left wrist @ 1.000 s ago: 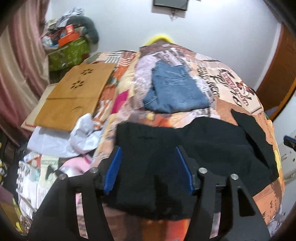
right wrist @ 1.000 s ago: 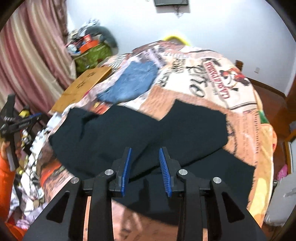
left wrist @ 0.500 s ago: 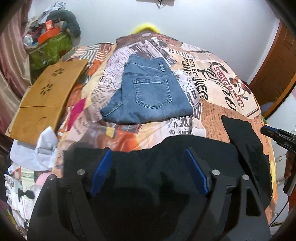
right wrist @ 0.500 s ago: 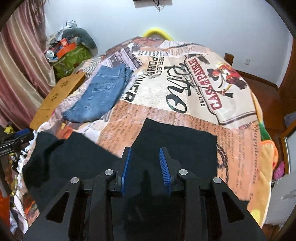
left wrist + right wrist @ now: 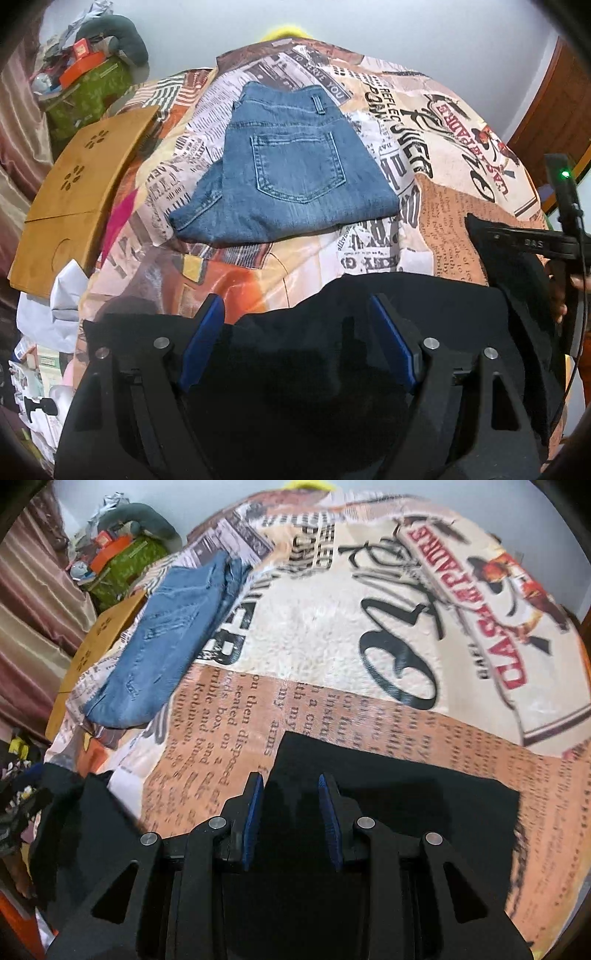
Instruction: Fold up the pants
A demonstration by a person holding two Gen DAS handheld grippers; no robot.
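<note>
Lying across the near edge of the printed bedspread (image 5: 443, 206), the black pants (image 5: 424, 306) are a matte, dark cloth with little visible weave; one squared leg end (image 5: 399, 779) lies flat and sharp-cornered on the orange text panel. Their long axis runs side to side along the near edge, the leg end reaching away from the right camera. The left gripper (image 5: 295, 336) hangs over the cloth with its blue ribbed pads (image 5: 201, 343) spread wide, fabric between them but not clamped. The right gripper (image 5: 290, 812) has its pads (image 5: 253, 816) part-way apart over the leg end; whether they touch the cloth is unclear. Farther up the bed lie folded blue jeans (image 5: 291, 173), stitched back pocket upward. A pale wooden board (image 5: 77, 192) with flower-shaped cutouts sits at the bed's left side.
</note>
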